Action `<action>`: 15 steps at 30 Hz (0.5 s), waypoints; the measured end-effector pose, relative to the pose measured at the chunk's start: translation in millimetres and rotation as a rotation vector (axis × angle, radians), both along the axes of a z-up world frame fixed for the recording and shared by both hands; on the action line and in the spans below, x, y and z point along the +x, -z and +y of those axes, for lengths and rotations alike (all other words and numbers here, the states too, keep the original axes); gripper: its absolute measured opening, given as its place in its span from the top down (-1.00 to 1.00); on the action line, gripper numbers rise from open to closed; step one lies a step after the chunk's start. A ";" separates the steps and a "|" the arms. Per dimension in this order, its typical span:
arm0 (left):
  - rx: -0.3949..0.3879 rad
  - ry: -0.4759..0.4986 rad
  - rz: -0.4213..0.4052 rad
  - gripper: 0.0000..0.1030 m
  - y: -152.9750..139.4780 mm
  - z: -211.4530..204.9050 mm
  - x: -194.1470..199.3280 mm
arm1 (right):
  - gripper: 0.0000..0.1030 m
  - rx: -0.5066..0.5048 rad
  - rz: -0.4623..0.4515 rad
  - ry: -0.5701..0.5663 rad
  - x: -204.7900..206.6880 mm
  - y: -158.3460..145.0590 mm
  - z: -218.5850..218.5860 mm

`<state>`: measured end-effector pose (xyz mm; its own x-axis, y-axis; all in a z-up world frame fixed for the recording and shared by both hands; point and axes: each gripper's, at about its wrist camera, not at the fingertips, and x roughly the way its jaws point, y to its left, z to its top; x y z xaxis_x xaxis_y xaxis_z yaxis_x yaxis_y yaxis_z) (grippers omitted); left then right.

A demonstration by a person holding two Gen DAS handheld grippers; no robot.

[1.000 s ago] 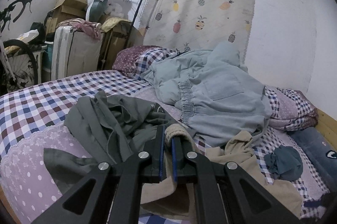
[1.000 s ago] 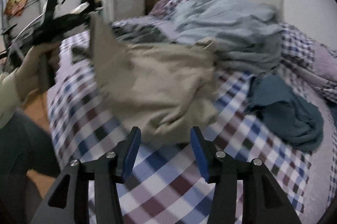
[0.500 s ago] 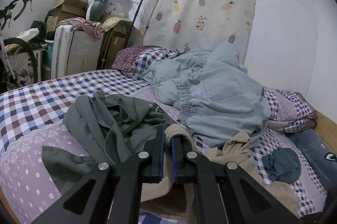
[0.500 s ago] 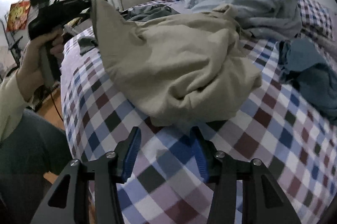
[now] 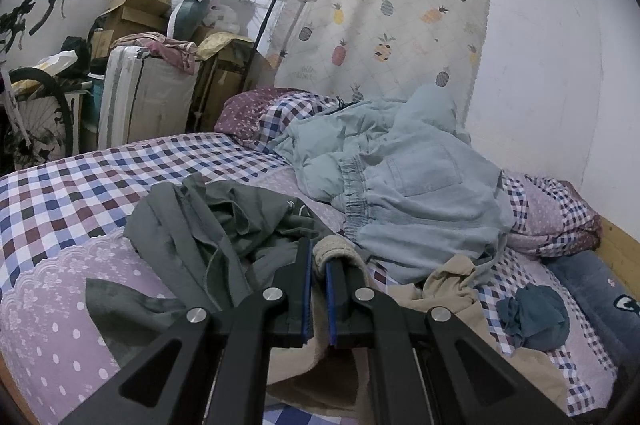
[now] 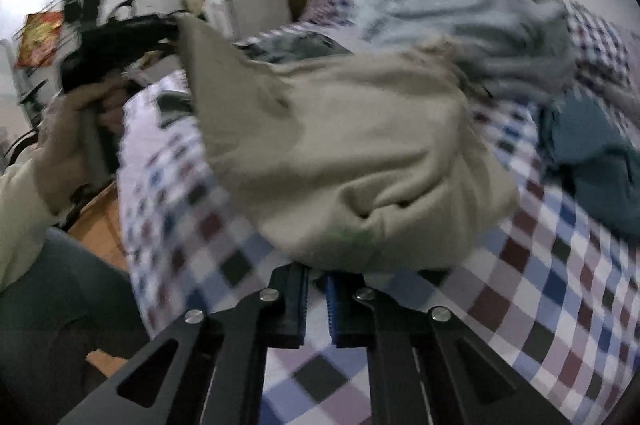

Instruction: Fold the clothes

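1. Left claw (image 5: 319, 267): fingers drawn close together, pinching a ribbed, cuff-like edge of the beige garment (image 5: 452, 277). The cloth hangs below the fingers and trails away toward the bed's right side.
2. Right claw (image 6: 317, 279): blue-padded fingers nearly together, their tips tucked under the near hem of the beige garment (image 6: 352, 153). View is motion-blurred; cloth sits between the pads, so it reads as gripping that hem.
3. Beige garment, right wrist view: spread across the checked bed cover (image 6: 540, 297) near the bed's front edge, one corner lifted up to the left, where the left claw (image 6: 120, 41) holds it; a hand (image 6: 68, 141) with a pale sleeve grips that tool's handle.
4. Just beyond the left claw: a crumpled dark grey-green garment (image 5: 208, 221) lying on the checked and lilac dotted bedding (image 5: 48, 201), left of the bed's middle.
5. Near the bed's right edge: a small bunched teal garment (image 5: 534, 315), apart from the beige one.
6. Farther back, toward the head of the bed: a large light blue jacket (image 5: 404, 181) heaped over the pillows.
7. Far: a pineapple-print cloth (image 5: 384, 21) hung on the wall; stacked cardboard boxes (image 5: 136, 1) and a bicycle wheel (image 5: 36, 121) past the bed's far left corner.
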<state>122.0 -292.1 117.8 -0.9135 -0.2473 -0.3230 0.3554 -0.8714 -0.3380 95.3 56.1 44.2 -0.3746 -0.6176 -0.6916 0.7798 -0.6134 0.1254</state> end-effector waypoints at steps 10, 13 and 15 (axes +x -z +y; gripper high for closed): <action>0.011 -0.032 0.014 0.90 -2.0 -8.4 7.7 | 0.89 -0.109 0.144 -0.075 39.6 -62.2 -3.3; 0.014 -0.039 0.023 0.90 -4.1 -10.4 9.5 | 0.89 -0.169 0.170 -0.056 45.1 -80.8 5.3; 0.016 -0.042 0.031 0.90 -5.6 -10.6 11.0 | 0.89 -0.216 0.184 -0.038 47.3 -93.3 12.6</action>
